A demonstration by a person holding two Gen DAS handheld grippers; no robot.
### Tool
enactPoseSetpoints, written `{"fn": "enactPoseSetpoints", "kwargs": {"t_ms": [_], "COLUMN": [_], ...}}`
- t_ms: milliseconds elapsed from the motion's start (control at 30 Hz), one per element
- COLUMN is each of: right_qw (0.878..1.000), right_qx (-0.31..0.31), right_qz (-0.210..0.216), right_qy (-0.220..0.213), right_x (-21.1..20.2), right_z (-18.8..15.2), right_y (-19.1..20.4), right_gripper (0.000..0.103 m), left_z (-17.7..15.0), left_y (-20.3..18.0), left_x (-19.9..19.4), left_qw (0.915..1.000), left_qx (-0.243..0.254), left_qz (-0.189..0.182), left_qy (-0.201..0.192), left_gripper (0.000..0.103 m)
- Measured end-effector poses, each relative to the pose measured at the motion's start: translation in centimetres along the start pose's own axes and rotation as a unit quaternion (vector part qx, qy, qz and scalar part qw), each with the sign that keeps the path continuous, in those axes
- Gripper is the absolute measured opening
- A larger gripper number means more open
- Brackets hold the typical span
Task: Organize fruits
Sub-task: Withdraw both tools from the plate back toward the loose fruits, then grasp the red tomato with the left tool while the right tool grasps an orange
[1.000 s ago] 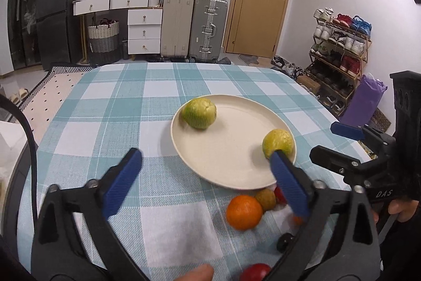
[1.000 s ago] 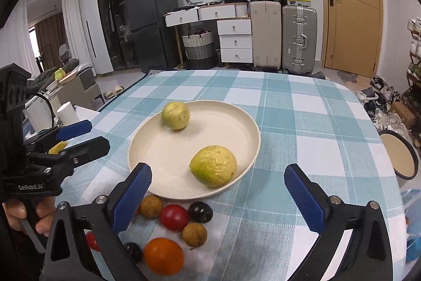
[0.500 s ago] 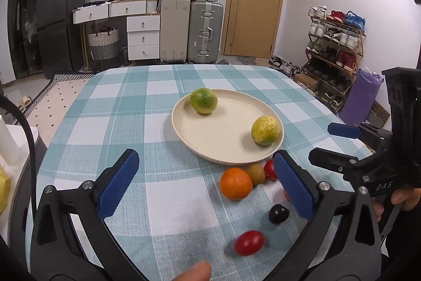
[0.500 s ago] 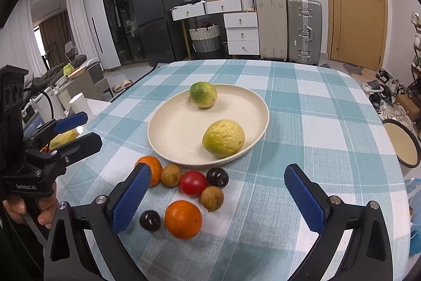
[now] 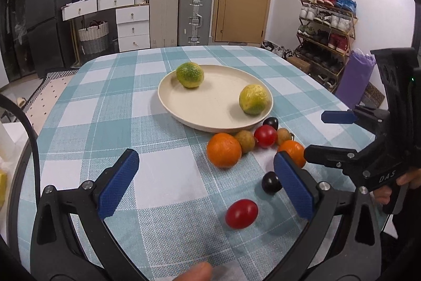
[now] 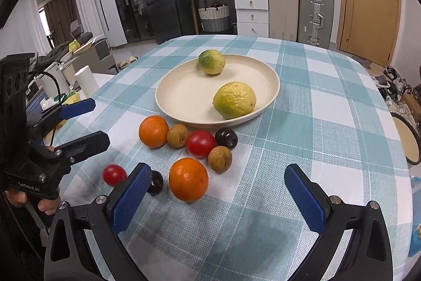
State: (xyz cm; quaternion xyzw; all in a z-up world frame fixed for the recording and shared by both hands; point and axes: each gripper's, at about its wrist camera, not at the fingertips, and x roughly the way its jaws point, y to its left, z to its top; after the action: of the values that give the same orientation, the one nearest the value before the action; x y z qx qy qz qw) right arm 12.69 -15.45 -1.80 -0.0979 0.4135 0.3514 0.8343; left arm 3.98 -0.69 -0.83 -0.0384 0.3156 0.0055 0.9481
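Loose fruits lie on the counter ahead of my left gripper and right gripper; both jaws wide apart, empty.

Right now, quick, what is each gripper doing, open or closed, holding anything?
Left gripper: open, holding nothing, above the tablecloth.
Right gripper: open, holding nothing, near an orange.

A cream plate holds two yellow-green citrus fruits, one at its far rim, one at its near rim. Just before the plate lie two oranges, two longans, two red tomatoes and two dark plums, loosely clustered on the checked tablecloth.
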Motion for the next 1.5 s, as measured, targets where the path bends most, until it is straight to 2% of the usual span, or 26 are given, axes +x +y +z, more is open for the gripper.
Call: {"fn": "enactPoseSetpoints", "kwargs": {"t_ms": [367, 500, 633, 867, 1000, 1133, 1167, 1233, 1300, 1500], "right_qw": [0.999, 0.999, 0.998, 0.997, 0.997, 0.996, 0.996, 0.995, 0.995, 0.994], "right_qx": [0.012, 0.016, 0.025, 0.025, 0.024, 0.023, 0.024, 0.024, 0.027, 0.038], "right_qz": [0.04, 0.04, 0.047, 0.057, 0.065, 0.076, 0.078, 0.081, 0.082, 0.087], "right_qy": [0.026, 0.03, 0.039, 0.042, 0.042, 0.046, 0.047, 0.049, 0.047, 0.048], "right_x": [1.0, 1.4, 1.8, 2.1, 2.2, 2.3, 2.4, 2.5, 2.6, 2.8], "right_z": [-0.5, -0.5, -0.6, -0.7, -0.7, -0.7, -0.8, -0.8, -0.9, -1.0], "right_y": [0.0, 0.0, -0.2, 0.0, 0.3, 0.5, 0.5, 0.6, 0.4, 0.2], "right_gripper": [0.102, 0.092, 0.089, 0.076, 0.074, 0.071, 0.068, 0.066, 0.059, 0.053], "left_z": [-1.1, -1.2, -1.3, -1.6, -1.7, -1.8, -1.8, -1.9, -2.0, -2.1], "left_y": [-1.2, -1.3, -1.3, -1.2, -1.1, -1.2, -1.3, -1.4, -1.5, -1.2], "left_x": [0.3, 0.4, 0.9, 1.3, 1.8, 2.0, 2.2, 2.4, 2.5, 2.9], "left_qw": [0.999, 0.9986, 0.9982, 0.997, 0.9961, 0.9952, 0.9947, 0.9939, 0.9934, 0.9917], "left_qx": [0.03, 0.032, 0.032, 0.037, 0.033, 0.036, 0.038, 0.041, 0.042, 0.036], "left_qz": [-0.02, -0.03, -0.023, -0.033, -0.039, -0.046, -0.049, -0.052, -0.055, -0.065], "left_qy": [0.026, 0.031, 0.044, 0.059, 0.072, 0.079, 0.082, 0.088, 0.092, 0.105], "left_gripper": [0.102, 0.102, 0.102, 0.102, 0.102, 0.094, 0.092, 0.091, 0.09, 0.081]}}
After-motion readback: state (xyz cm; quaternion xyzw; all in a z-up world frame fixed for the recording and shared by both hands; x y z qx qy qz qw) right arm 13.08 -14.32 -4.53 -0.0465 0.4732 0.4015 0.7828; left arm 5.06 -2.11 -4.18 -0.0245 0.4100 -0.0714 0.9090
